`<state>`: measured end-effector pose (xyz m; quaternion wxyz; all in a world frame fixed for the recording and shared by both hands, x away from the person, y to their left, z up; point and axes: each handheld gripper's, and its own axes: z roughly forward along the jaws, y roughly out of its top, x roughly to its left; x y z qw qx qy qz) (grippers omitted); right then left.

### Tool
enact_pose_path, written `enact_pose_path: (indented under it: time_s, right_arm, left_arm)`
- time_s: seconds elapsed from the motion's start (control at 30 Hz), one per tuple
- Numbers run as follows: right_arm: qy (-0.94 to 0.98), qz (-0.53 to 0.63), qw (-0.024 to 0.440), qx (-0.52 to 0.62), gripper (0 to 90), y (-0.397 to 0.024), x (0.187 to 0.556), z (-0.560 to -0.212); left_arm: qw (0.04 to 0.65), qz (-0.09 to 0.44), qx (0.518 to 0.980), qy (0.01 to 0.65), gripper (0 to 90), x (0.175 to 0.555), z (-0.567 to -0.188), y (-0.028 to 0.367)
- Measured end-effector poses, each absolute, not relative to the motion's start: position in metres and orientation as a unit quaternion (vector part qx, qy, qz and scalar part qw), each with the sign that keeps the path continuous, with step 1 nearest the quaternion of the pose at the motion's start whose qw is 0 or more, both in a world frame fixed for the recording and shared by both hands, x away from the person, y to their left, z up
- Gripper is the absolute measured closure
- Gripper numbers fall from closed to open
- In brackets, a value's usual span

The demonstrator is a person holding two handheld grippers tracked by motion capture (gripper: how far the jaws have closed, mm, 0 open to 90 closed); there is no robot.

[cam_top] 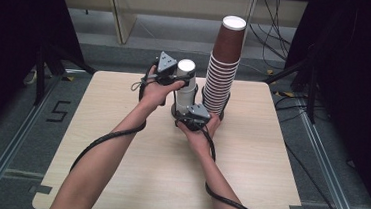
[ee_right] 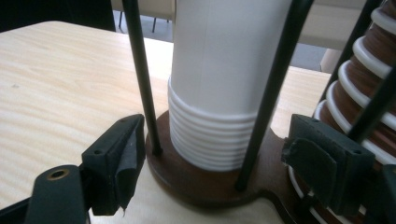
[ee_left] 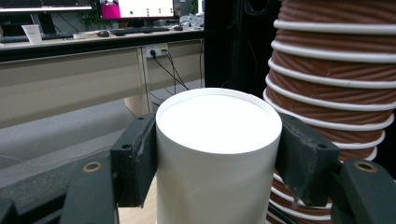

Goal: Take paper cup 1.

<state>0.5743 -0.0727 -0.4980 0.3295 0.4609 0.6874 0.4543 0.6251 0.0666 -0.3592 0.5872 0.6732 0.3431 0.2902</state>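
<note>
— Where is the white cup (ee_left: pixel 215 154)?
— At the top of the white cup stack (ee_right: pixel 219 93), upside down, its flat bottom facing up. That stack stands on a round brown base (ee_right: pixel 187 179) between thin black rods (ee_right: pixel 140 74), near the far middle of the table (cam_top: pixel 118 169).

— Who holds it?
— The left gripper (ee_left: pixel 215 163). Its two black pads press on either side of the top cup, just under the rim of its bottom, so it is clenched on that cup. From above, the left hand (cam_top: pixel 155 89) sits just left of the stack, up at its top.

— And the right gripper (ee_right: pixel 224 172)?
— Low down, at the foot of the stack. Its jaws stand apart on either side of the brown base and the rolled cup rims; the pads touch nothing, so it is released. In the high view the right hand (cam_top: pixel 199 128) lies just in front of the base.

— What is next to the white stack?
— A taller stack of brown cups (cam_top: pixel 225 62) with white rims, just to its right, also upside down, on a holder of the same kind. The two stacks stand close but apart.
</note>
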Motion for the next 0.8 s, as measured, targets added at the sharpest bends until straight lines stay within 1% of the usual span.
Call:
enact_pose_path:
  time_s: [0.17,0.27,0.33,0.43,0.57,0.7,0.73,0.8]
  right_arm:
    - [0.694,0.454,0.331,0.450,22.1,-0.083,0.565,-0.493]
    - [0.695,0.454,0.326,0.452,22.5,-0.084,0.561,-0.491]
    - [0.704,0.451,0.336,0.433,22.8,-0.088,0.561,-0.489]
    - [0.702,0.449,0.332,0.441,22.9,-0.093,0.556,-0.485]
    - [0.701,0.452,0.338,0.436,23.4,-0.100,0.553,-0.481]
    - [0.704,0.450,0.329,0.439,23.7,-0.105,0.547,-0.478]
    - [0.701,0.452,0.339,0.434,23.7,-0.108,0.545,-0.478]
    - [0.705,0.451,0.341,0.429,23.7,-0.110,0.545,-0.477]
  left_arm:
    - [0.599,0.291,0.661,0.345,34.2,0.615,-0.350,0.076]
    - [0.599,0.292,0.660,0.347,34.2,0.611,-0.349,0.080]
    - [0.599,0.294,0.659,0.346,34.2,0.607,-0.348,0.082]
    - [0.600,0.295,0.659,0.345,34.2,0.601,-0.346,0.086]
    - [0.603,0.287,0.658,0.347,34.3,0.593,-0.347,0.091]
    - [0.600,0.291,0.659,0.347,34.2,0.586,-0.349,0.101]
    - [0.600,0.292,0.658,0.348,34.3,0.584,-0.350,0.104]
    - [0.598,0.294,0.658,0.351,34.2,0.580,-0.351,0.109]
